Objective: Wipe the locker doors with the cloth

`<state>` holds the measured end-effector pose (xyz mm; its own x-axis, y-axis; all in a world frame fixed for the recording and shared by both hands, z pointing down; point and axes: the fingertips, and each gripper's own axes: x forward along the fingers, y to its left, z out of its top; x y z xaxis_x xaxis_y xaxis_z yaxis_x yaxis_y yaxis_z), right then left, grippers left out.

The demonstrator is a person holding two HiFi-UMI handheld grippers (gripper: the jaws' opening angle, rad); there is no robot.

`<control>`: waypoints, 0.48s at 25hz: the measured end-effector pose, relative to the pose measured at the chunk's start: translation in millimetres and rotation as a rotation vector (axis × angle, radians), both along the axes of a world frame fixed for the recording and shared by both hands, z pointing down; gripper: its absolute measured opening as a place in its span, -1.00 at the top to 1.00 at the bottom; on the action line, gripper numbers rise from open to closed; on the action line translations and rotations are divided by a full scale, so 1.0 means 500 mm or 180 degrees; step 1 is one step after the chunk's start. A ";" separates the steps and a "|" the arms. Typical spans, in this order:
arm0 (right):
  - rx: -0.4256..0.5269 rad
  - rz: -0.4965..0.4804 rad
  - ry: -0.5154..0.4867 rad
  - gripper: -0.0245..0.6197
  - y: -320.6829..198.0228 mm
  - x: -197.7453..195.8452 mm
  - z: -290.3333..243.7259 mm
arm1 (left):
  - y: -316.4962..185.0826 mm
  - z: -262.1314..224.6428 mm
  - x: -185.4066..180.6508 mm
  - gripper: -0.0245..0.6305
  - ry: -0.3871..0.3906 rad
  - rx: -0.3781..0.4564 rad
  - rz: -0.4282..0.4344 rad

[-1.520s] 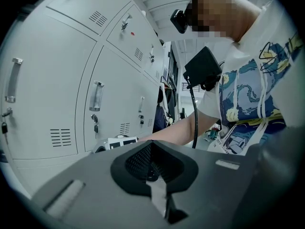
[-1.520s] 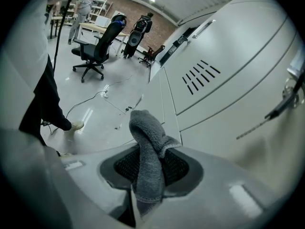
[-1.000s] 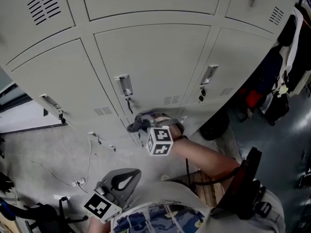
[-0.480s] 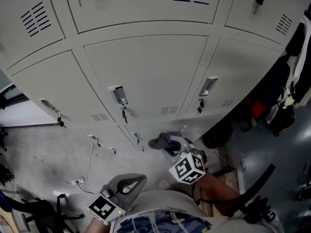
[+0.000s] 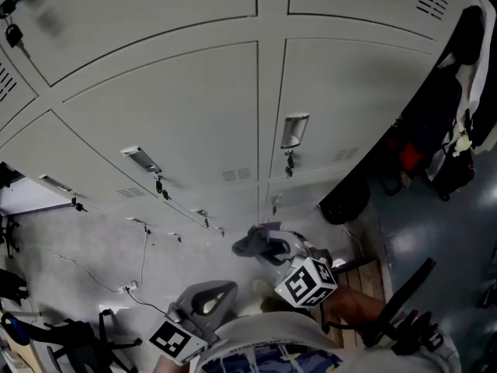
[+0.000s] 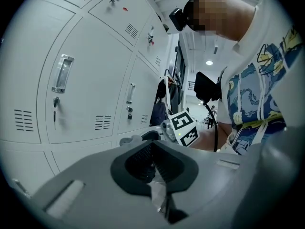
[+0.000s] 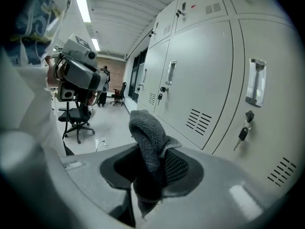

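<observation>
**Jaws: right gripper (image 7: 150, 171) clamped on cloth (image 7: 148, 142), left gripper (image 6: 155, 163) closed and empty**

Grips grey cloth in right gripper, jaws pinched on its lower part, top fold poking up and curling over. Holds it low beside lockers (image 5: 194, 107), near bottom row of doors, apart from them, above floor (image 5: 93, 263). Carries left gripper close to body, jaws pressed together with nothing between. Faces right gripper along locker row: key (image 7: 243, 134) hanging just below handle (image 7: 255, 82) on nearest door, chair (image 7: 78, 113) well back on open floor.
</observation>
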<state>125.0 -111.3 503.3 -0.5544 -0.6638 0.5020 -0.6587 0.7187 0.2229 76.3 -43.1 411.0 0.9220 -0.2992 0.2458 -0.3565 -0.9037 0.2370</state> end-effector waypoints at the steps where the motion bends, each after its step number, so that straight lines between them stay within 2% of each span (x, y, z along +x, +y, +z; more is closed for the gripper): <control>1: 0.0010 0.0003 -0.0021 0.56 0.004 0.004 -0.003 | 0.006 0.002 0.005 0.92 -0.0025 -0.0013 0.0025; 5: 0.0034 0.0059 -0.0084 0.56 0.025 0.016 -0.017 | 0.032 0.011 0.009 0.92 -0.0093 -0.0048 0.0071; 12: 0.0216 0.0249 -0.0102 0.56 0.081 0.007 -0.069 | 0.076 -0.017 -0.009 0.92 0.0002 0.0077 0.0238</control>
